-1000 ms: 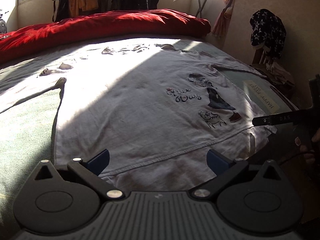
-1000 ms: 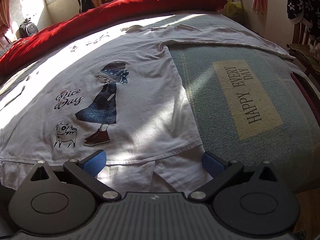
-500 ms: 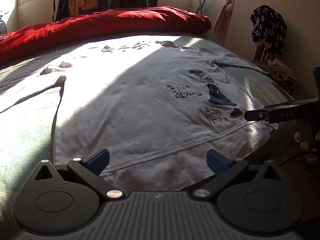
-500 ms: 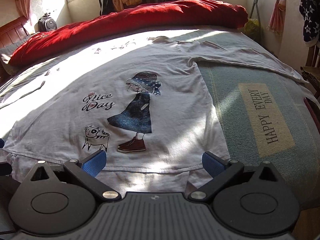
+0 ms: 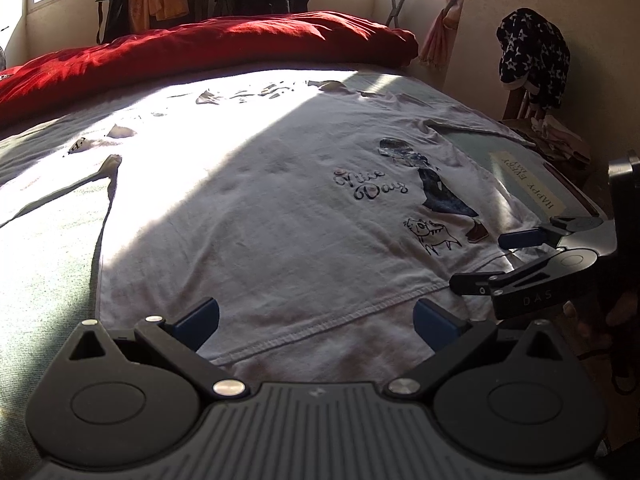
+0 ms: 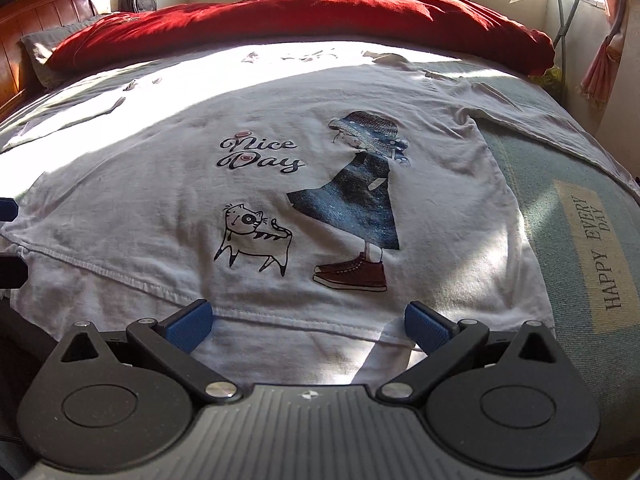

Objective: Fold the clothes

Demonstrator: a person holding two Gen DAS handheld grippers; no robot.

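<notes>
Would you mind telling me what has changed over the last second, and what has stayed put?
The right gripper slid left along the hem of the white T-shirt, toward the left gripper; its view now centres on the print. Nothing was grasped or released: both remain open, and the shirt stays flat on the bed.

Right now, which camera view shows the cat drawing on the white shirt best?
The right wrist view shows it best: the cat drawing sits near the middle of the white shirt, large, sharp and facing the camera. In the left wrist view the same cat is small, far to the right, and seen at a slant.
</notes>
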